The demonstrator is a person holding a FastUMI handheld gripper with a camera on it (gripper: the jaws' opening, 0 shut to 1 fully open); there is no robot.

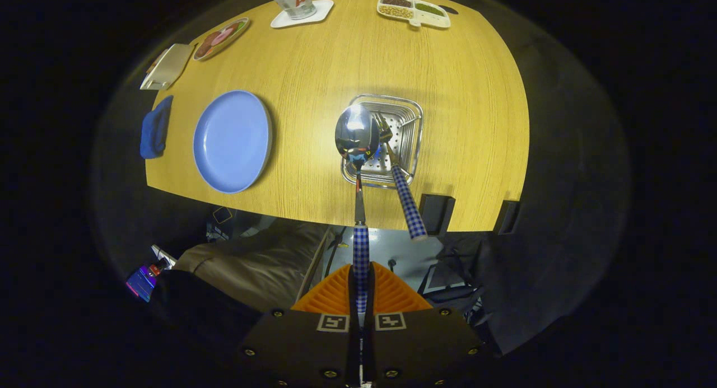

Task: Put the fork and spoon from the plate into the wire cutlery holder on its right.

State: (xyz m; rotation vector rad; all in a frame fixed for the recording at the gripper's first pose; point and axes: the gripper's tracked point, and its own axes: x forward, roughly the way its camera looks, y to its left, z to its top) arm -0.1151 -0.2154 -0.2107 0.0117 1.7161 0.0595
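The surface [459, 97] was a warm yellow wood grain. On it, left of the wire cutlery holder [411, 125], which was shiny silver with a perforated base, lay a plain pale blue plate [231, 141]. Left of the plate lay a dark blue cloth [154, 127]. The spoon [357, 136] had a mirror-bright silver bowl and a blue-and-white checked handle, clamped between the jaws of the gripper [361, 298]. The fork [403, 192] in the holder had the same checked handle and silver tines. Far beyond the holder sat a cream divided tray [414, 10] holding brown, tan and green fillings.
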